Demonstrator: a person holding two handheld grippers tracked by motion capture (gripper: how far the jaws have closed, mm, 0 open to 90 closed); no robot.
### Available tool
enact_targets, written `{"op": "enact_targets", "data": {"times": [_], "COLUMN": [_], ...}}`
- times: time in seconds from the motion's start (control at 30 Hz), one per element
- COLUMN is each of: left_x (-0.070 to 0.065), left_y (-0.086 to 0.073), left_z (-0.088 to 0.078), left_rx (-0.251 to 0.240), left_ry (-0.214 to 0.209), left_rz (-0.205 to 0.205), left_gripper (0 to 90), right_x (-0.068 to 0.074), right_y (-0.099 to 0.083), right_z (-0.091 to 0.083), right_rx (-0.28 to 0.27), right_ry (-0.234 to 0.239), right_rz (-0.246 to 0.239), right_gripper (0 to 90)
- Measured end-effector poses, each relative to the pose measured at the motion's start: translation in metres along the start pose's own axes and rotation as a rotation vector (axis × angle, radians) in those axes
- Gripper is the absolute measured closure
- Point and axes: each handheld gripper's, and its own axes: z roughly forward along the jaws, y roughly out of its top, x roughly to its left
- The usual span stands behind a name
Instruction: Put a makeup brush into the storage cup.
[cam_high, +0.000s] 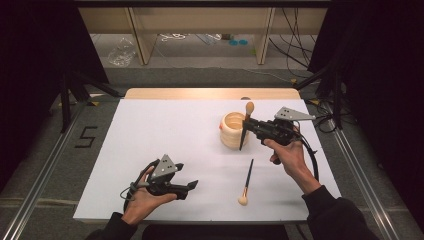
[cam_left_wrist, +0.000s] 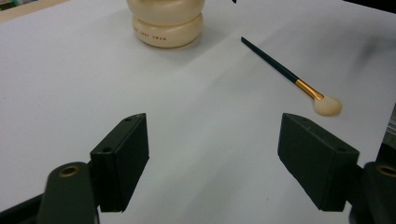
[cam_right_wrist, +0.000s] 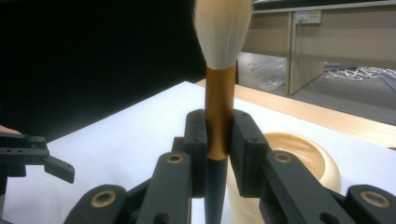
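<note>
My right gripper (cam_high: 248, 124) is shut on a makeup brush (cam_high: 246, 125), held upright with its pale bristles on top and its dark handle pointing down beside the cream ribbed holder (cam_high: 233, 130). In the right gripper view the jaws clamp the brush's gold ferrule (cam_right_wrist: 218, 116), with the holder (cam_right_wrist: 299, 158) just behind. A second brush (cam_high: 246, 182) lies flat on the white table top, bristles toward the front edge. My left gripper (cam_high: 194, 185) rests near the front left, open with nothing between its jaws; its view shows the lying brush (cam_left_wrist: 289, 77) and the holder (cam_left_wrist: 167, 23) ahead.
The white table top (cam_high: 165, 135) has a wooden strip along its far edge. Metal rails run along both sides, and dark curtains stand left and right. Cables and a plastic bag lie on the floor beyond the table.
</note>
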Motion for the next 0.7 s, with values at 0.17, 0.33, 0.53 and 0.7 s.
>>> {"op": "enact_targets", "data": {"times": [0.17,0.33,0.53,0.7], "left_x": [-0.001,-0.001,-0.003,-0.003], "left_y": [0.0,0.0,0.0,-0.001], "left_z": [0.001,0.001,0.003,0.003], "left_rx": [-0.003,-0.005,0.006,0.0], "left_ry": [-0.001,-0.004,-0.008,-0.015], "left_rz": [-0.011,-0.007,0.0,0.007], "left_gripper": [24.5,24.3,24.2,23.9], "right_x": [-0.003,-0.006,-0.009,-0.012], "right_y": [0.002,0.009,0.018,0.025], "right_z": [0.001,0.001,0.003,0.005], "right_rx": [0.004,-0.005,-0.005,-0.025], "right_ry": [-0.009,-0.016,-0.022,-0.037], "right_rz": [-0.001,-0.008,0.009,-0.01], "right_gripper": [78.2,78.2,78.2,78.2]}}
